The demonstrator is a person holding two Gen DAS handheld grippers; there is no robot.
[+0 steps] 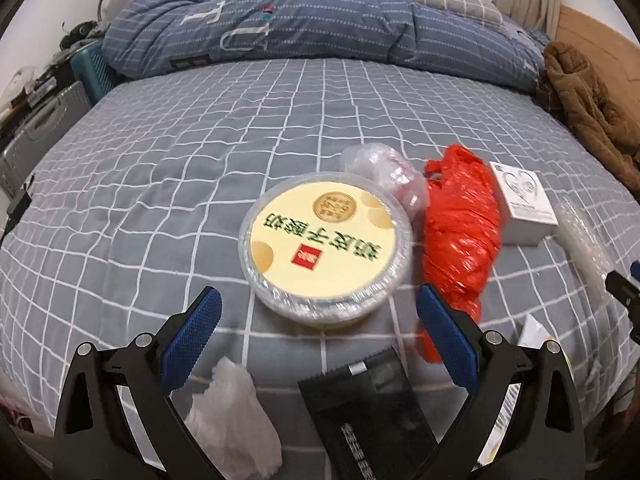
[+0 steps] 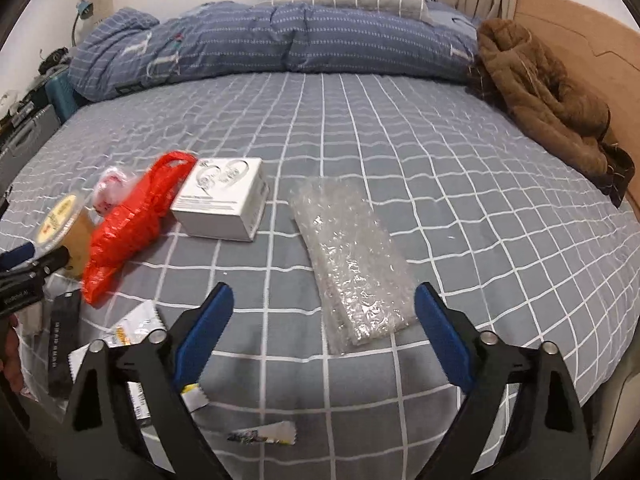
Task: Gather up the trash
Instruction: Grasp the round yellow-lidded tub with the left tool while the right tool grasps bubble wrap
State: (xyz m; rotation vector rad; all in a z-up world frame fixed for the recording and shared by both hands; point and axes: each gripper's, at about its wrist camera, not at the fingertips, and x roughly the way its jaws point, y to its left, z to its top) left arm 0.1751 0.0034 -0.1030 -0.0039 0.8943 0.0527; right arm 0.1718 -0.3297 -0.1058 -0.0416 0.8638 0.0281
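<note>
In the left wrist view, the left gripper (image 1: 318,308) hangs over the near part of the bed (image 1: 160,184), its jaws spread wide with nothing between the blue pads (image 1: 192,340). It is tilted down toward the sheet, and the round yellow-lidded tub (image 1: 324,240) sits just ahead of the fingertips, roughly centred in the gap. A crumpled clear bag (image 1: 384,168) touches the tub's far right edge. The red plastic bag (image 1: 460,232) lies just beside the tub on the right, running from near the right fingertip away toward the white box (image 1: 524,208), which touches its far side. Below the jaws lie a wad of white plastic (image 1: 232,420) and a black packet (image 1: 372,412). A rolled blue quilt (image 1: 300,28) stretches across the far side of the bed, with a brown coat (image 1: 588,108) at the right.

In the right wrist view, the right gripper (image 2: 324,304) is also fully spread and holds nothing, pointing forward and down at the sheet. The bubble wrap (image 2: 352,256) lies flat just ahead, its near end between the fingertips and closer to the right one. The white box stands to the left of it, apart, with the red plastic bag leaning against the box's left side. Small torn wrappers (image 2: 140,324) lie by the left finger, and another torn scrap (image 2: 264,436) lies lower, between the gripper's arms. At the left edge the other gripper's blue tip shows next to the tub.
</note>
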